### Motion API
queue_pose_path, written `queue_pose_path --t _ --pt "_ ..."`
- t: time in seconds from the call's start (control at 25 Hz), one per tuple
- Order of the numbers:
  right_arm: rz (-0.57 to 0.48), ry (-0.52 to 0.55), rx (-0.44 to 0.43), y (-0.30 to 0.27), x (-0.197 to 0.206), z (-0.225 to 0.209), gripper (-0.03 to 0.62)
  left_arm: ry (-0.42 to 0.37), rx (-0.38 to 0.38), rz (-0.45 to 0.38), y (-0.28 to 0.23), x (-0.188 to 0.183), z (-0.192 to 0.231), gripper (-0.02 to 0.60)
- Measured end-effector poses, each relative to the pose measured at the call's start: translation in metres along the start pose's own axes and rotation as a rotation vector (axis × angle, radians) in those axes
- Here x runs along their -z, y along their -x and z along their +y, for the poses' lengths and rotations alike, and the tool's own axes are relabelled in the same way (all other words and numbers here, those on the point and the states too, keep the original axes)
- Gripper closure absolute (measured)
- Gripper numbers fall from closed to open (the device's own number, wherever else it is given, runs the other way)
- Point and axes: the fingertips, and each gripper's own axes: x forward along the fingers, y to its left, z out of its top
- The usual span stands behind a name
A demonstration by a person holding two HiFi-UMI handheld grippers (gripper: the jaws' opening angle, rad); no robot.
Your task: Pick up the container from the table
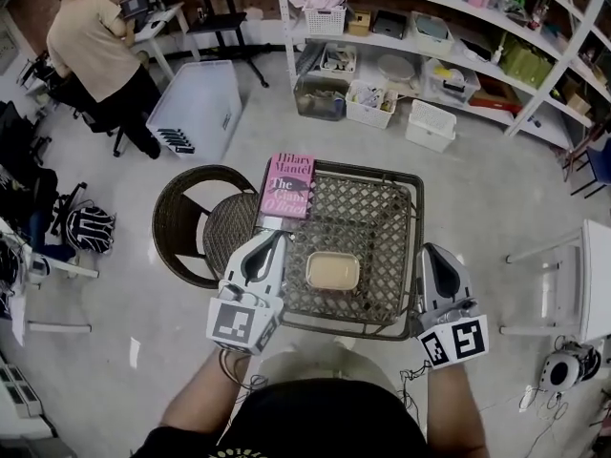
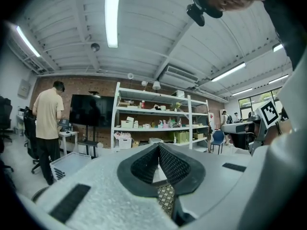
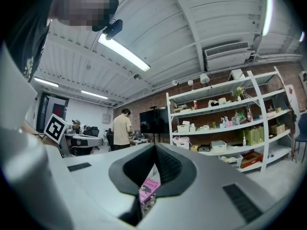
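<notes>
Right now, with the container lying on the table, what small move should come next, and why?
Probably open the left gripper and ease it right toward the container. Both grippers' jaws are together and empty, the container sits untouched on the woven table, and the left gripper looks nearer to it than the right gripper.

Lattice table (image 1: 382, 218): container (image 1: 332, 271) centre, pink book (image 1: 289, 185) far-left corner.
</notes>
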Motion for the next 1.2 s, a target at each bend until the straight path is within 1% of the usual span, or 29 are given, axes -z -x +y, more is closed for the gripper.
queue_pose_path --t 0.2,0.44,0.76,0.88,0.92,1.0,1.08,1.2 --pt "0.027 -0.022 -0.035 -0.013 0.012 -0.007 0.583 0.020 -0.040 0.025 -0.002 0.010 0.005 0.572" --pt "0.057 -0.045 -0.031 -0.028 0.027 -0.007 0.583 0.040 -0.026 0.069 -0.009 0.027 0.014 0.572" --pt "0.107 -0.088 0.043 -0.050 0.047 0.012 0.580 0.031 0.037 0.115 -0.022 0.038 0.038 0.571" --pt "0.120 -0.081 0.085 -0.053 0.050 0.015 0.577 0.048 0.076 0.131 -0.030 0.044 0.045 0.569" --pt "0.127 -0.079 0.100 -0.055 0.052 0.015 0.563 0.058 0.090 0.137 -0.032 0.047 0.048 0.569" --pt "0.147 -0.085 0.126 -0.057 0.056 0.017 0.507 0.075 0.117 0.147 -0.035 0.052 0.052 0.568" --pt "0.172 -0.087 0.147 -0.058 0.061 0.019 0.505 0.094 0.144 0.155 -0.037 0.058 0.055 0.561" --pt "0.201 -0.080 0.167 -0.057 0.068 0.021 0.505 0.119 0.174 0.170 -0.041 0.069 0.056 0.533"
